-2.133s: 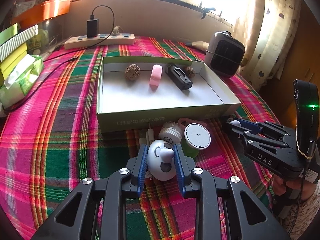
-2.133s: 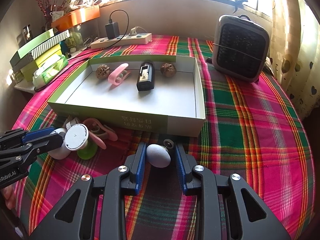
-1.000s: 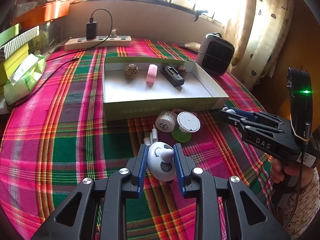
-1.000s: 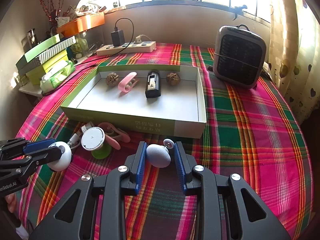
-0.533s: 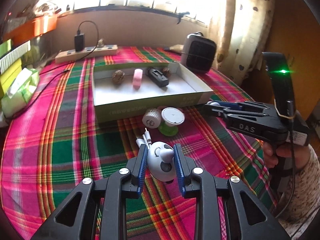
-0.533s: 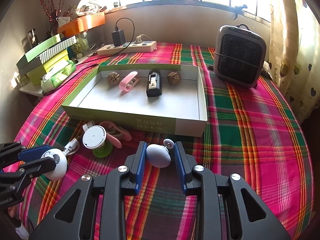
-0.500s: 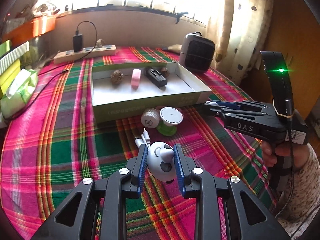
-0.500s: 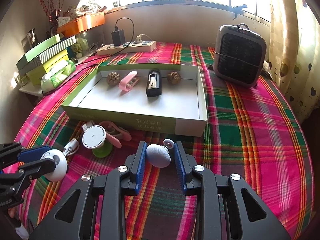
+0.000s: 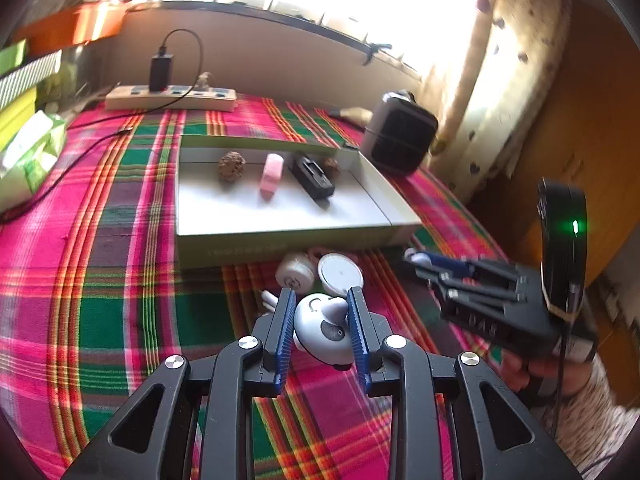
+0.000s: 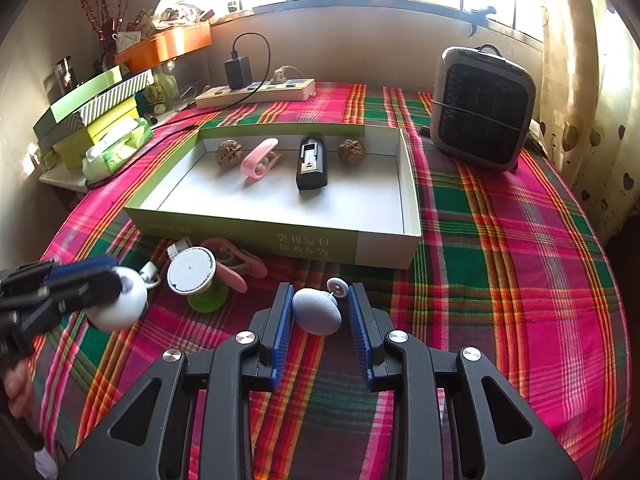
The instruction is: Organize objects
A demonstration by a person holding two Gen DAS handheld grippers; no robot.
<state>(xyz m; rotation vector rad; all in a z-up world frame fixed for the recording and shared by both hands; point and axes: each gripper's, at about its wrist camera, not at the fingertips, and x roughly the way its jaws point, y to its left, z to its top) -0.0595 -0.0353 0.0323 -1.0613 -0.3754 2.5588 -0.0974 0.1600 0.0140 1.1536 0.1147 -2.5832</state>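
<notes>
The left gripper (image 9: 321, 322) is closed on a white round gadget (image 9: 322, 330), held up just above the plaid cloth, in front of the green box (image 9: 280, 236). It looks like hard smooth plastic, light, w/ a gray button spot and a small nub on top. Smooth + round means it may slip, so the best hold is across its wide middle, as the blue pads do now. A white cord bit (image 9: 269, 300) shows just beside it; I can't tell if they are joined.

The right gripper (image 10: 320, 316) has a blue-gray egg-shaped thing (image 10: 316, 311) between its pads. It touches the left pad, but there's a gap on the right side, so I can't tell if it is truly held. Its skin looks like woven cloth, so prob. less slippery. A thin stem w/ a small white disc (image 10: 337, 285) sticks out toward the box and looks easy to bend; better not to grab there.

Inside the box sit two walnuts (image 10: 229, 153), a pink clip (image 10: 260, 158) and a black charger block (image 10: 311, 163).
</notes>
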